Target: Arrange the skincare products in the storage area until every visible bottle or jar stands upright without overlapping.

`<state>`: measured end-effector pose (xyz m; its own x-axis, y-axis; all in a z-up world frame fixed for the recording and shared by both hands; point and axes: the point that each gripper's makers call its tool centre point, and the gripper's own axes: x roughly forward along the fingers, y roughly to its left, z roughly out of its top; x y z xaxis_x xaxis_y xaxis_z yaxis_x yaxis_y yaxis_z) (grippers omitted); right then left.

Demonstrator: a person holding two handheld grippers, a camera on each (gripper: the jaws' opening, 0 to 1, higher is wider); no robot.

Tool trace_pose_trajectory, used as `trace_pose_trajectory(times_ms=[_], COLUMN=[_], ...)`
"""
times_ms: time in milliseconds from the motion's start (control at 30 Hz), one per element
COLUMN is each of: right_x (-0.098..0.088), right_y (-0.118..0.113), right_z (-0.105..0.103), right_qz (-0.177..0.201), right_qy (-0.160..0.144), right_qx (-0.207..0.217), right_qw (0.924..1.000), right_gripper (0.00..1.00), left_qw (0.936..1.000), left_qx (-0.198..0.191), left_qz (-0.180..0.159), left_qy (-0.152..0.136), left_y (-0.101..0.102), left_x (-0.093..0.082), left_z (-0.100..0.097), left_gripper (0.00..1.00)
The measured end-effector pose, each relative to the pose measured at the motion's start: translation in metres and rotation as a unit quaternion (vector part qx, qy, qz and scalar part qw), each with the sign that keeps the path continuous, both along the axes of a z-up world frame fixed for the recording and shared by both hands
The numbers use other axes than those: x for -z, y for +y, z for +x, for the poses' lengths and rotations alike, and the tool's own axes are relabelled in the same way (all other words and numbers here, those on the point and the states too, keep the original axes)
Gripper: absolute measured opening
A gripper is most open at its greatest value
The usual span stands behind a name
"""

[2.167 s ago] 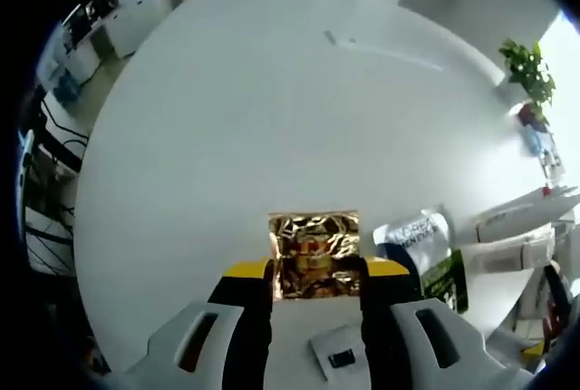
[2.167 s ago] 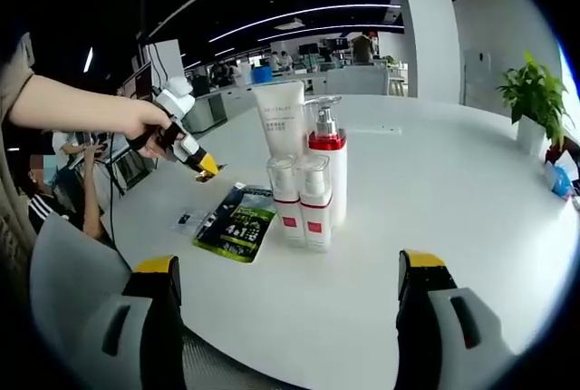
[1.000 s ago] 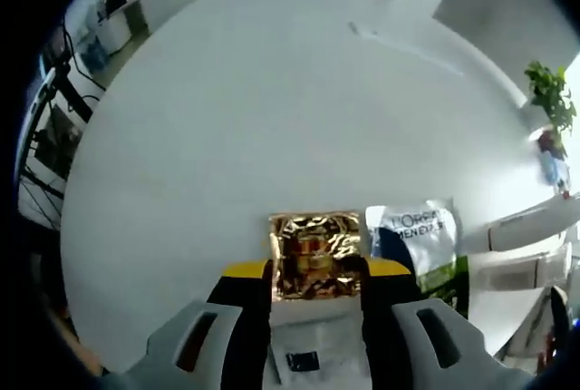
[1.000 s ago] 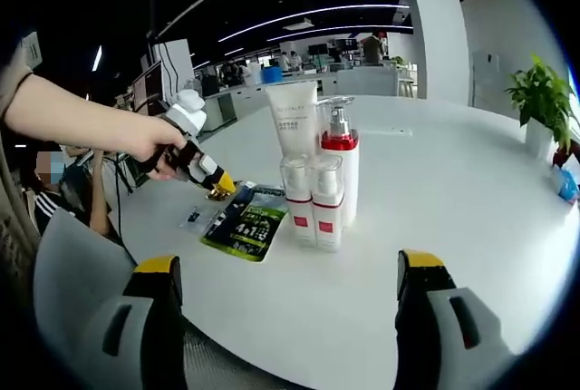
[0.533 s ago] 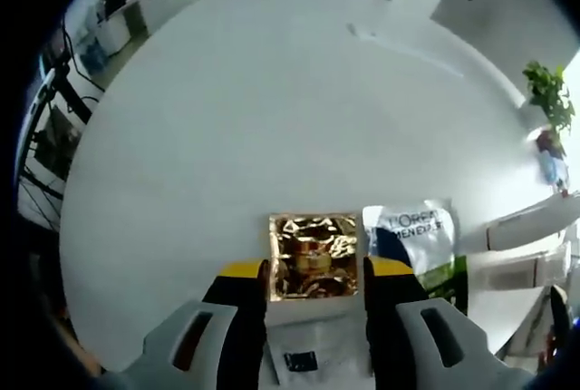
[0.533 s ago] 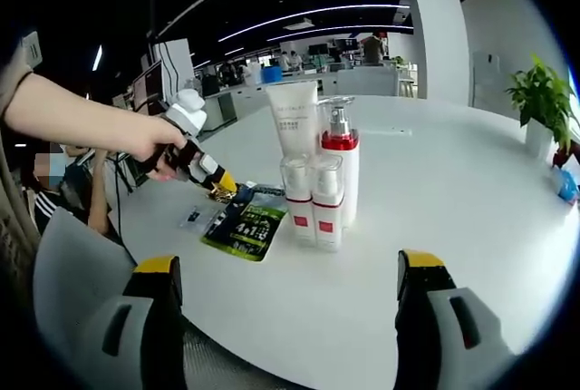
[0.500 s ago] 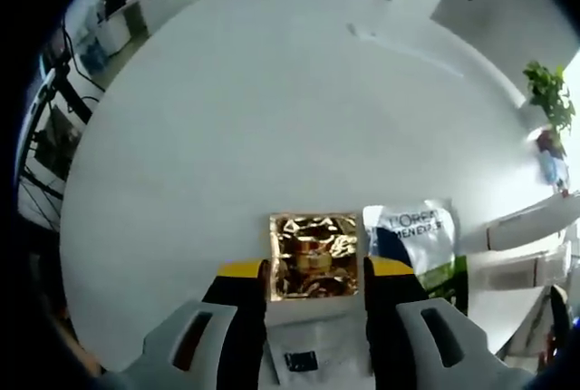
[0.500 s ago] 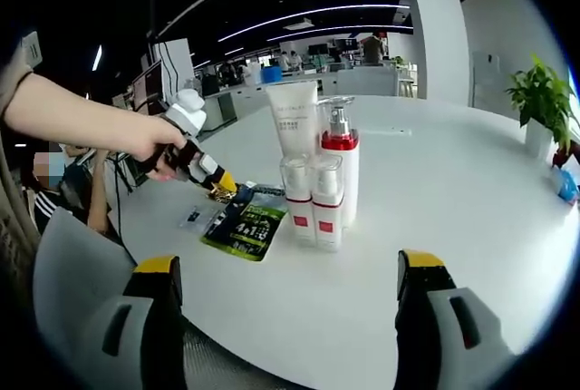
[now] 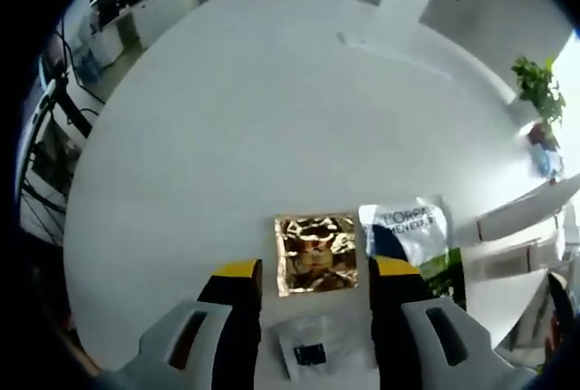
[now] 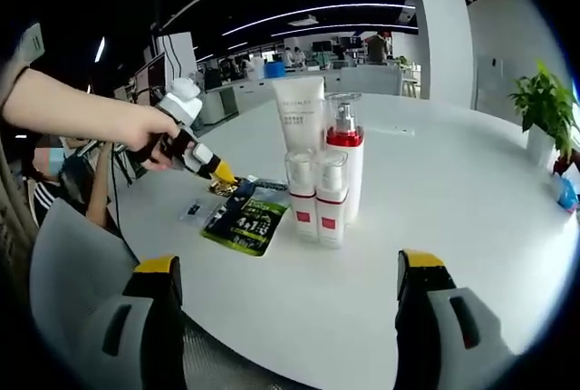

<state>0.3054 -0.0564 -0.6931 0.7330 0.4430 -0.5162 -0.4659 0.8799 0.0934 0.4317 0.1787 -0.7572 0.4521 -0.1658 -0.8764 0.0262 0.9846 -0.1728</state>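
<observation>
Hovering over the gold sachet (image 9: 314,254), the left claw (image 9: 306,278) has its jaws apart, gripping nothing. Right claw (image 10: 288,283) is spread wide and empty too. Bottles (image 10: 319,195) stand upright mid-bench (image 10: 453,209), touching each other. Risk: a careless swing near the green sachet (image 10: 243,216) could topple that tight cluster.

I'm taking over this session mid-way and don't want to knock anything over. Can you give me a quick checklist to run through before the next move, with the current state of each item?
1. Left gripper free of the gold sachet: ok, jaws open, sachet flat on the table.
2. Right gripper empty: ok, jaws wide apart.
3. Bottles upright: ok, white tube, red-collared pump bottle and two small bottles all stand.
4. Green sachet clear of bottles: cannot tell; close beside.
5. Small clear packet untouched: ok.
</observation>
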Motion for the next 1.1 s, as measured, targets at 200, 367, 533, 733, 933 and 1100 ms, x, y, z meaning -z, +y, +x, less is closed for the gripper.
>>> trace_pose_trajectory(times_ms=[200, 367, 533, 733, 933, 1100], right_x=[0.002, 0.003, 0.004, 0.005, 0.006, -0.003], right_y=[0.0, 0.0, 0.004, 0.002, 0.003, 0.004], right_z=[-0.001, -0.002, -0.003, -0.003, -0.004, -0.001], right_qz=[-0.002, -0.005, -0.018, -0.023, -0.028, -0.012], right_qy=[0.004, 0.005, 0.005, 0.007, 0.009, -0.008], right_qx=[-0.002, -0.004, -0.015, -0.012, -0.016, -0.011], right_qw=[1.0, 1.0, 0.9997, 0.9996, 0.9995, 0.9998], right_gripper=[0.99, 0.99, 0.99, 0.99, 0.99, 1.0], left_qw=[0.9998, 0.9983, 0.9965, 0.9911, 0.9841, 0.9793], left_qx=[0.011, 0.049, 0.068, 0.099, 0.121, 0.133], left_qz=[-0.01, 0.002, -0.011, -0.025, -0.029, -0.029], left_qy=[-0.016, -0.032, -0.048, -0.085, -0.127, -0.15], left_y=[0.009, 0.018, 0.024, 0.03, 0.036, 0.04], left_x=[-0.012, -0.02, -0.028, -0.038, -0.051, -0.06], left_z=[-0.009, -0.022, -0.035, -0.045, -0.055, -0.066], left_gripper=[0.5, 0.55, 0.6, 0.66, 0.7, 0.72])
